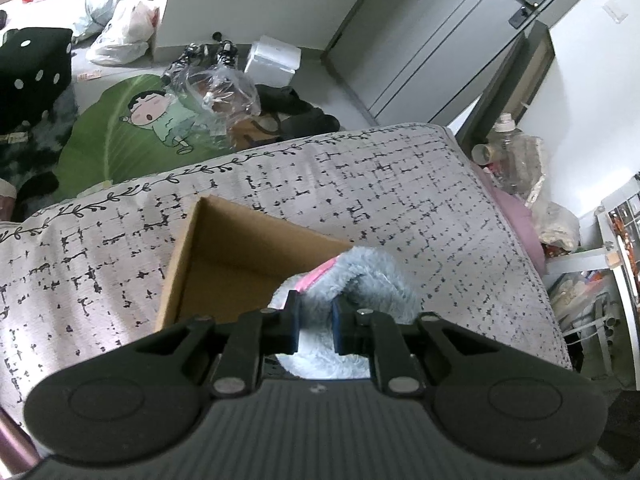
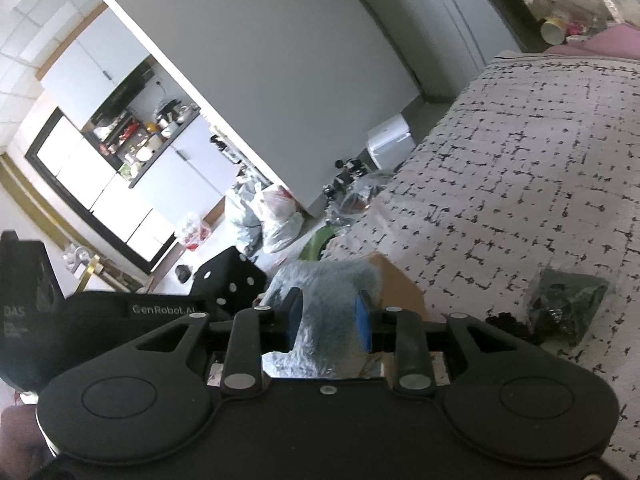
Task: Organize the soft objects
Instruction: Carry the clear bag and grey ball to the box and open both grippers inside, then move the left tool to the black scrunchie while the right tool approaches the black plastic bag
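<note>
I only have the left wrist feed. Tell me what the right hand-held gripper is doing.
Observer: The right hand-held gripper is shut on the same grey plush toy that your left hand-held gripper is clamping.
Operator: Report anything else on the bedspread that I cannot see.
Observer: A black crumpled item lies on the patterned bedspread, to the right of the right gripper.
Operator: Say where the cardboard box sits from that side.
Observer: The cardboard box shows just behind the plush, its edge peeking out to the right of it.
</note>
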